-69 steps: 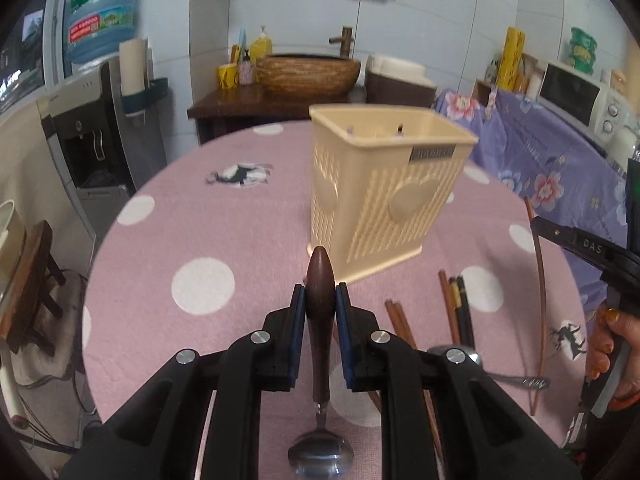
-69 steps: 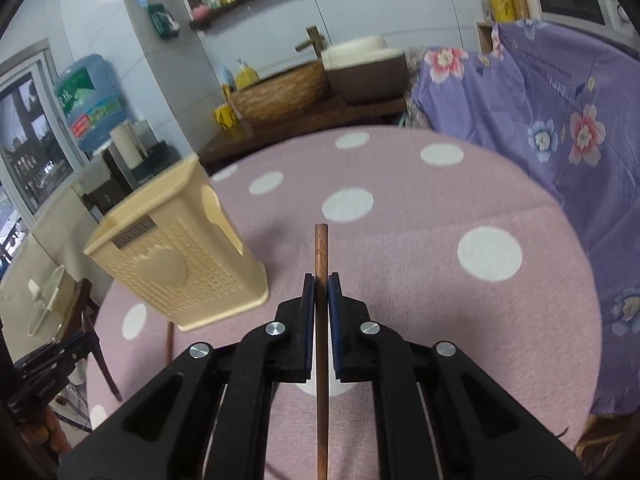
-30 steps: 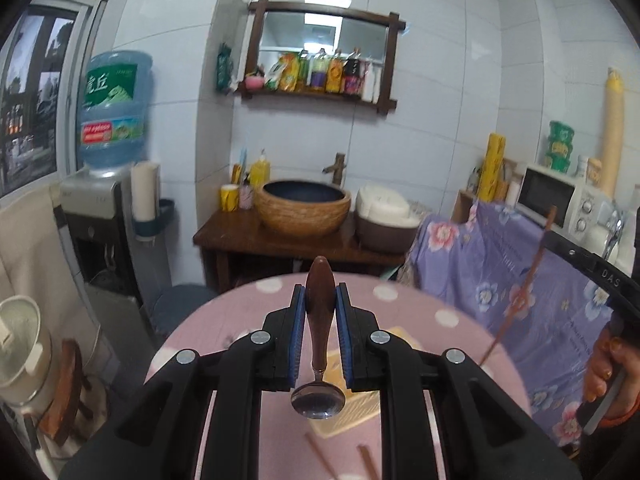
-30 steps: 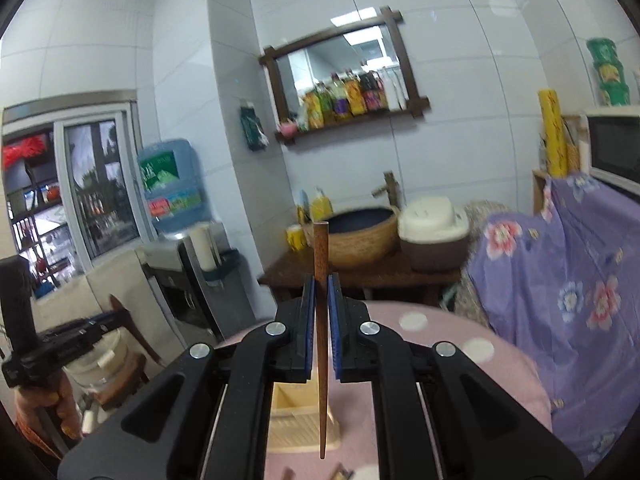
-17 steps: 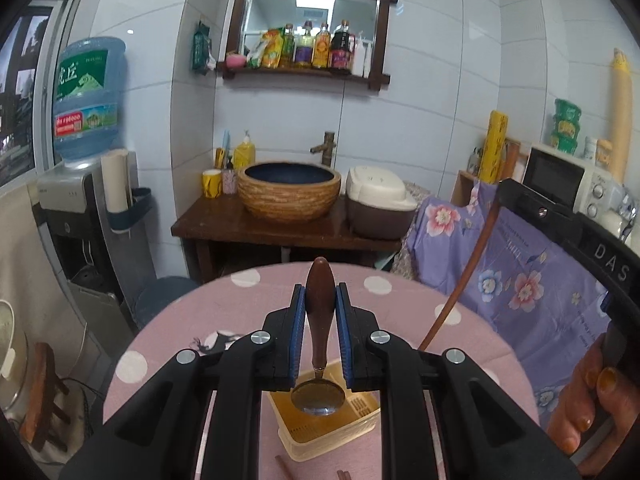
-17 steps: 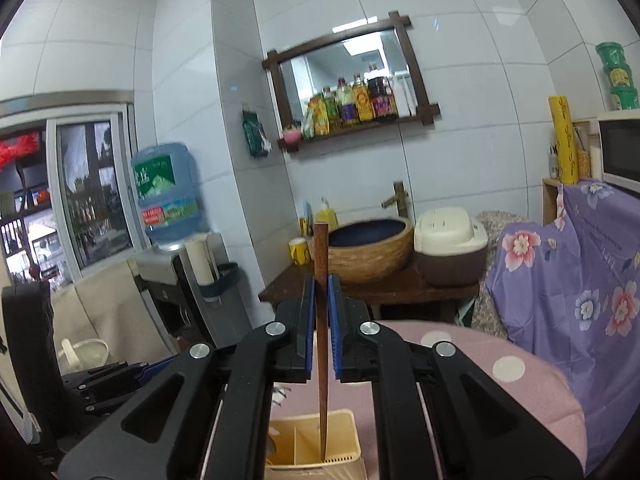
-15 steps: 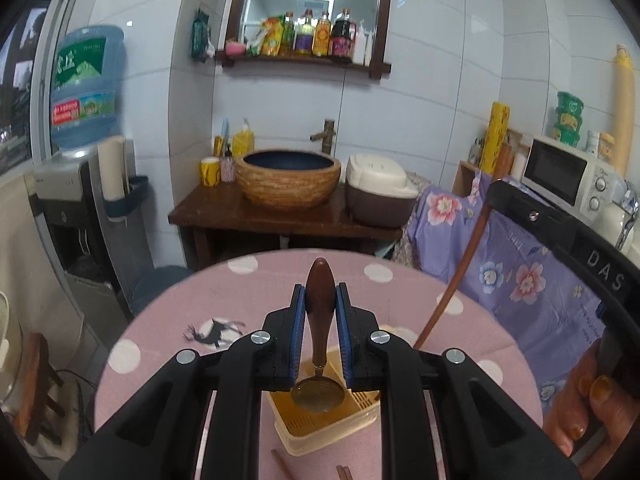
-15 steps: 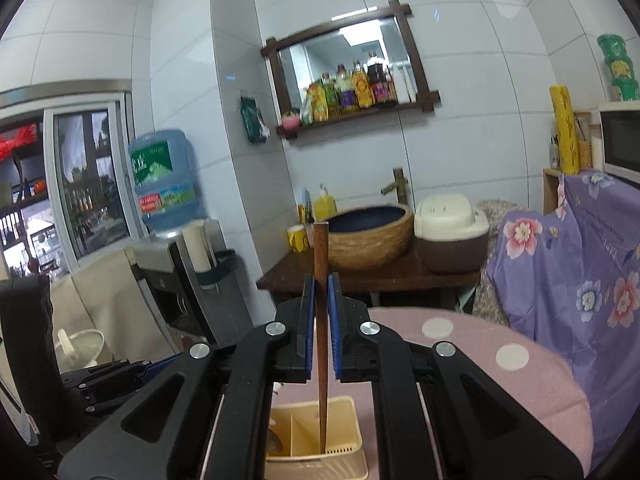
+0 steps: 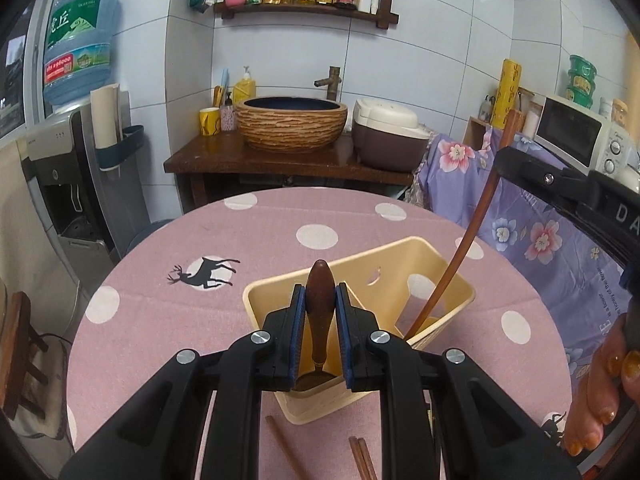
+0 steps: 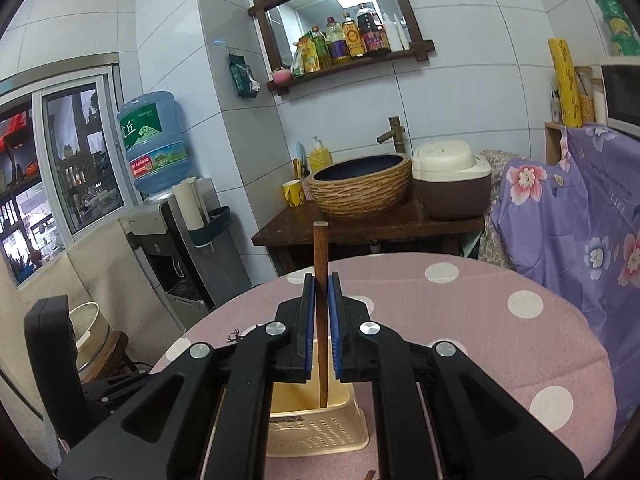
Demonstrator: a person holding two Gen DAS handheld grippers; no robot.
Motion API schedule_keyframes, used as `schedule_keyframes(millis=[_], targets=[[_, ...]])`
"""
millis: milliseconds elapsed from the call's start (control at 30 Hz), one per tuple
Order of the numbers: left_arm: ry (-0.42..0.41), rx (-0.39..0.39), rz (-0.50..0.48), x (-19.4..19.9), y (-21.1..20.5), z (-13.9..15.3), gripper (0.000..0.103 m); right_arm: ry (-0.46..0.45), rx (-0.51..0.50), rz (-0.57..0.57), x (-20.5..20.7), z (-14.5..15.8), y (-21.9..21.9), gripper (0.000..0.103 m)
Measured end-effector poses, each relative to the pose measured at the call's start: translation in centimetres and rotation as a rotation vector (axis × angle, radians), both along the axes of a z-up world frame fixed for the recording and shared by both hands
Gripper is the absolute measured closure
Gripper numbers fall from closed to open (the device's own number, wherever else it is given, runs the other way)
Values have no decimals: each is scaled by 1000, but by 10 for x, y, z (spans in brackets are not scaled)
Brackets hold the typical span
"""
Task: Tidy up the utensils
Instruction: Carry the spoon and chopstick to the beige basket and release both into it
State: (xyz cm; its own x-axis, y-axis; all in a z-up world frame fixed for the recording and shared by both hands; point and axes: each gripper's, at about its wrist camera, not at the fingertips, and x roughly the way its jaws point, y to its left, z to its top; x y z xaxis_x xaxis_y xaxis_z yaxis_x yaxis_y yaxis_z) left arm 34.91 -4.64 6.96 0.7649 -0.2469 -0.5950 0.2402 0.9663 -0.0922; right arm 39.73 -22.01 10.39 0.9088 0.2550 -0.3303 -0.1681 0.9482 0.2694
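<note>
Cream utensil holder (image 9: 436, 280) below, we kept the left gripper (image 9: 320, 312) clenched on the spoon (image 9: 319, 292) and the right gripper (image 10: 320, 320) on the chopstick (image 10: 321, 264), meaning to release only once both tips sat inside.

A woven basin (image 9: 291, 123) and rice cooker (image 9: 387, 134) sit on a dark wooden stand; a water dispenser (image 10: 154, 148) stands left, a microwave (image 9: 580, 136) right, bottles (image 10: 344, 42) line the mirror shelf.
</note>
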Motion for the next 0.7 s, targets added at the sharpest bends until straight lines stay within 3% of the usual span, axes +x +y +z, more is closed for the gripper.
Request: schedule_keyframes(millis=[467, 567, 633, 700], targets=[[-17, 10, -19, -7, 0, -3, 85, 2, 8, 2, -2, -9, -6, 95], [-41, -7, -25, -18, 3, 4, 67, -16, -2, 11, -14, -7, -7, 93], [-75, -21, -25, -32, 6, 10, 48, -32, -16, 11, -24, -6, -8, 82], [-100, -28, -30, -47, 9, 12, 37, -47, -30, 2, -37, -6, -11, 45]])
